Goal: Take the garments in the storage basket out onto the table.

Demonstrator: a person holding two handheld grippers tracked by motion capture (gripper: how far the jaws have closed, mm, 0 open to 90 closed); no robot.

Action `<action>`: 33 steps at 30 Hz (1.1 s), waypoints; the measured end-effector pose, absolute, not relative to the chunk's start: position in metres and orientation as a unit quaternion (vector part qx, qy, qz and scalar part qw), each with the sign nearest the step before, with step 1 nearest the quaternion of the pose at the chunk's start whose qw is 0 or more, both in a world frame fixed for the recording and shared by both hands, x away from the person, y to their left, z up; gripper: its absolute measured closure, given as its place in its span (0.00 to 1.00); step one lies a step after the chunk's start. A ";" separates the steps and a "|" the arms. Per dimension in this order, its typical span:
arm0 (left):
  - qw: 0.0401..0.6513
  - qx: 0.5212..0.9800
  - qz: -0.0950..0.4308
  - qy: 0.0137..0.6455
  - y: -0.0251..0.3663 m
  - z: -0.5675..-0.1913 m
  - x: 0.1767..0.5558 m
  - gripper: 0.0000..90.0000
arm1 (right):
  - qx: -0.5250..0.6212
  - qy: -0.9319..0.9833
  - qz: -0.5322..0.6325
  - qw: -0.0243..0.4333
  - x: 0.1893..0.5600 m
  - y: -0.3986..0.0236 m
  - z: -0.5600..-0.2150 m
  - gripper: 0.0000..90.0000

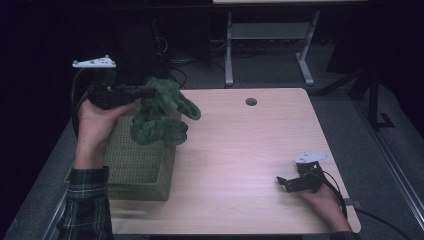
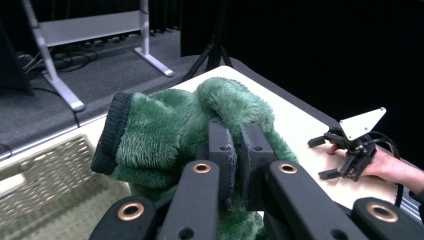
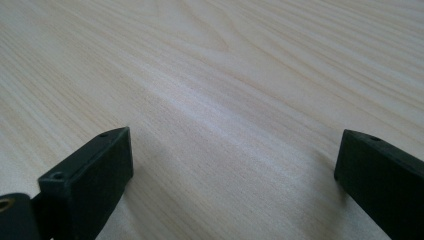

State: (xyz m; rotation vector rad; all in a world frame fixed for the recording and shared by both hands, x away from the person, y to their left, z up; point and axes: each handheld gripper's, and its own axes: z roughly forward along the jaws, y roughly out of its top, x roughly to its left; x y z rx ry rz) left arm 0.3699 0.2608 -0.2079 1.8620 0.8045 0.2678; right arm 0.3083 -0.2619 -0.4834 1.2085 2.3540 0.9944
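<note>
A fuzzy green garment [image 1: 162, 112] with a dark ribbed cuff [image 2: 112, 132] hangs above the woven basket [image 1: 137, 165] at the table's left. My left gripper [image 1: 150, 92] is shut on the garment's upper folds and holds it up over the basket's far right corner; in the left gripper view [image 2: 239, 150] the jaws pinch the green pile. My right gripper [image 1: 283, 182] rests low on the table near the front right, jaws wide apart, and in the right gripper view [image 3: 232, 165] only bare wood lies between them.
The light wooden table [image 1: 240, 150] has a cable hole [image 1: 251, 101] near its far edge. Behind it on the floor stand a grey metal frame [image 1: 270, 35] and cables. The basket sits at the table's left front edge.
</note>
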 end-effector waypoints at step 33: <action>0.531 0.804 0.024 0.266 0.120 -0.269 0.371 0.95 | 0.424 0.821 0.348 0.156 0.308 -0.262 -0.483 0.02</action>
